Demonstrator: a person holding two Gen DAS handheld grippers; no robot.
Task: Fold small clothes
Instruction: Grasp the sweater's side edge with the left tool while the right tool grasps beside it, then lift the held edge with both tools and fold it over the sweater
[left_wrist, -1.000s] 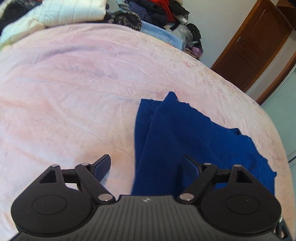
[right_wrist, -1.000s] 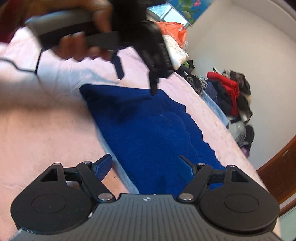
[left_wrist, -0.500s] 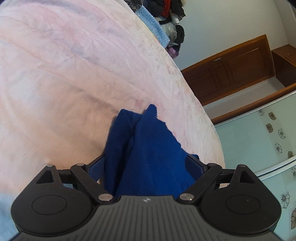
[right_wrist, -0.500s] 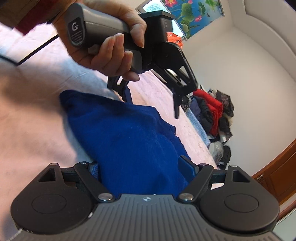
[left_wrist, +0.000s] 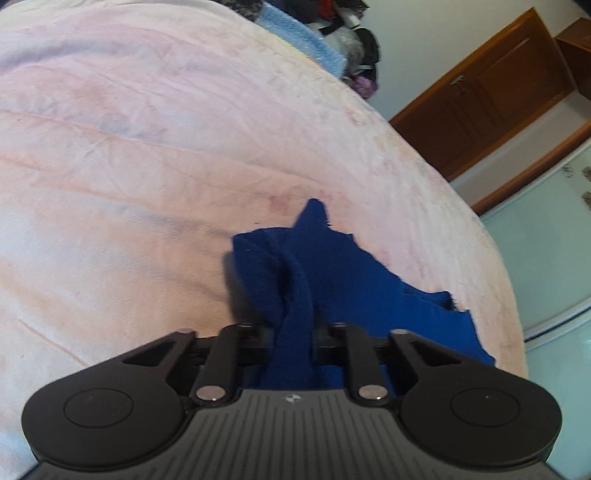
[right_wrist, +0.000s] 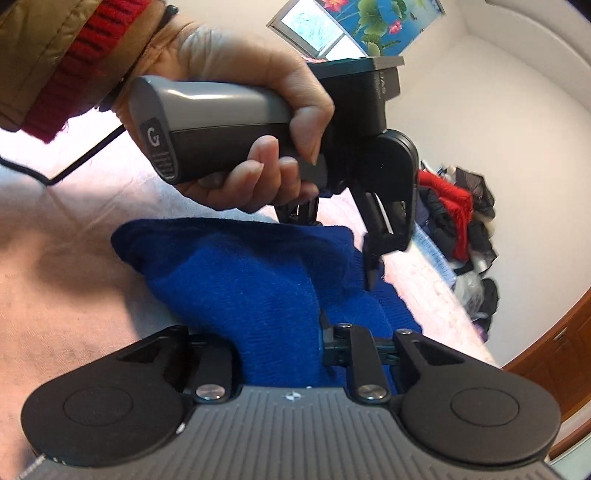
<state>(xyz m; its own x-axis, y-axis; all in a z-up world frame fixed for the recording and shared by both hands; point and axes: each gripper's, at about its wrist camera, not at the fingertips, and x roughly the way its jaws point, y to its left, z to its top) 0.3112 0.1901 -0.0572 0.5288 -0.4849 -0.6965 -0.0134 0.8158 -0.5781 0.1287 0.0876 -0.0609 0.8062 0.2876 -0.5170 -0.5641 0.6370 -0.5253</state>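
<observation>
Covering most of both views, the pink bedspread (left_wrist: 147, 155) carries the blue cloth (left_wrist: 354, 280), bunched and partly raised off it. Left gripper (left_wrist: 293, 332) and right gripper (right_wrist: 277, 343) each pinch a fold of this cloth, fingers clenched on fabric.

hidden: left hand-held gripper (left_wrist: 293, 332) fingertips under blue cloth (left_wrist: 354, 273) | clothes heap (left_wrist: 332, 22) cut off by top edge

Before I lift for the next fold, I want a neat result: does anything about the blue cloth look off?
Yes. The blue cloth is bunched into a ridge at the left gripper, not flat, and its far edge looks ragged. The right gripper also grips a thick wad.
</observation>
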